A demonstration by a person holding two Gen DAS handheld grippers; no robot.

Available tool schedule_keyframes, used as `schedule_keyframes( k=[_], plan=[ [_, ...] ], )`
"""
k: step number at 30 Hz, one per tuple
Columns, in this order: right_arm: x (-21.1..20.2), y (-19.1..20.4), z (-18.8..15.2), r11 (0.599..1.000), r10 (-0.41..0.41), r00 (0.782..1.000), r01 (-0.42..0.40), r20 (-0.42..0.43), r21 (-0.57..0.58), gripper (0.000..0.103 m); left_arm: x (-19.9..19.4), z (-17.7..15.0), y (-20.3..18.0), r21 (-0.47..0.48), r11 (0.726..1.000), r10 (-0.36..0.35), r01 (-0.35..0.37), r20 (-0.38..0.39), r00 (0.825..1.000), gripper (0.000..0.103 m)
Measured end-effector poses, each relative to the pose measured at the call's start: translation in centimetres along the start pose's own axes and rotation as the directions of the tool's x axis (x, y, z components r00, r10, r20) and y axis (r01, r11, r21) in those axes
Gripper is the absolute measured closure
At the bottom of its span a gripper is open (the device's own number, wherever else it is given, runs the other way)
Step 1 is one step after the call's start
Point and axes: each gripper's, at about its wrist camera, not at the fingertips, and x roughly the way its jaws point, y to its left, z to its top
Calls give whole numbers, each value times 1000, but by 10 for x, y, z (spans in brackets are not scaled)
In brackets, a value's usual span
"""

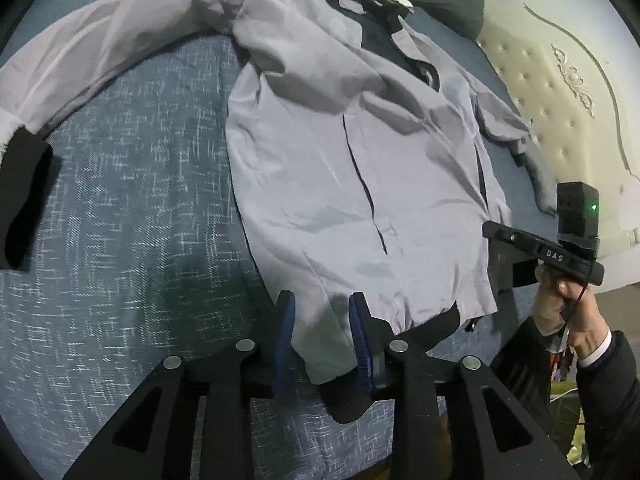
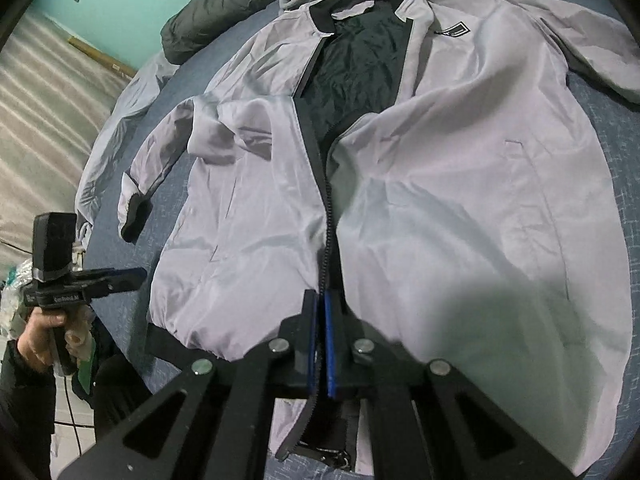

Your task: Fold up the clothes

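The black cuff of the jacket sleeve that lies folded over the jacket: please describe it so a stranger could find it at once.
Start at the blue bedspread and the grey jacket spread open on it. In the right wrist view, one sleeve bends back across the panel left of the zipper. The cuff ends it, lying on the bedspread, a short black band, unlike the long black hem below.

Light grey jacket (image 2: 460, 184) with black lining, cuffs and hem, on a blue bedspread (image 1: 120, 208) flecked white.
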Motion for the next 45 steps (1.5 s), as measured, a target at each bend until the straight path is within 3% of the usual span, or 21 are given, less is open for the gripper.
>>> schedule_keyframes(
  k=[3,14,20,28,35,38,43,45],
  plan=[
    [3,1,-3,1000,14,1000,-14,-15,0,100,7,-1,-3,-8,1000,2,-2,-11,1000,63],
    [22,19,-6,999,43,997,-45,-59,-27,100,32,-2,-16,0,1000,4,-4,-41,999,64],
    [24,21,-6,998,51,997,-53,-65,-30,100,32,-2,-21,13,1000,10,-9,-32,999,99],
    [27,37,-12,993,100,991,-106,-93,-59,100,-1,-10,-5,-20,1000,2,-1,26,1000,100],
    [52,44,-13,996,-12,996,4,-83,-94,100,11,-22,13,-97,995,-6,6,2,1000,100],
    [47,42,-6,995,-42,998,37,-56,-93,100,16,-18,4,-76,997,-10,9,-5,1000,100],
    [47,43,-1,990,-79,993,67,-93,-125,98,21,-10,-7,-53,998,30,-32,-29,999,96],
    [39,40,1,993,-65,994,56,-85,-105,96,13,-6,-10,-62,997,45,-45,-3,999,96]
  ],
)
